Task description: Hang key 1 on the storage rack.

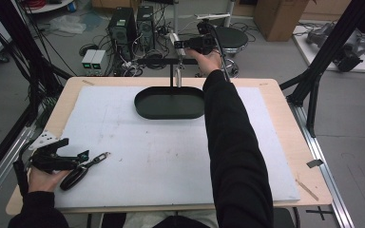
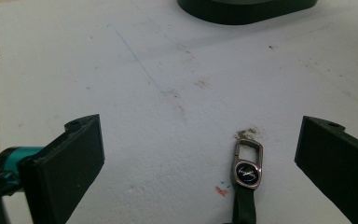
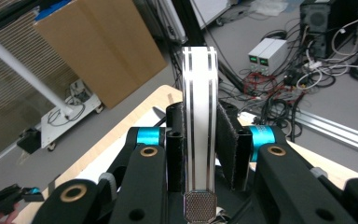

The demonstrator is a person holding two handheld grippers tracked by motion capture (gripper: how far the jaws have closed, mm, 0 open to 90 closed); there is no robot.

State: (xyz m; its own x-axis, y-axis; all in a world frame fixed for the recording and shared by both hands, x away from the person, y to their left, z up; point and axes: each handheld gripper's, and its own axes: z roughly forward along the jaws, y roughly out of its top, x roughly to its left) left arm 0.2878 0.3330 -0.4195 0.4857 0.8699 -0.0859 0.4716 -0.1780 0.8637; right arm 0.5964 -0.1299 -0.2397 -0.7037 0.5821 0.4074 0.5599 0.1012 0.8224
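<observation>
White-and-silver striped strap being held up over the far table edge, beside the black T-shaped stand.

The flat white strap with silver stripes [image 3: 199,126] is hanging upright, long axis vertical, clamped between the pads of the right gripper [image 1: 186,46], just beside the stand's crossbar [image 1: 158,61] behind the black oval tray [image 1: 169,103]. The right arm is reaching fully forward. The left gripper [image 2: 198,154], jaws standing wide apart, is resting at the near left corner, the black key fob with metal clasp [image 2: 247,170] lying between them, untouched.
</observation>
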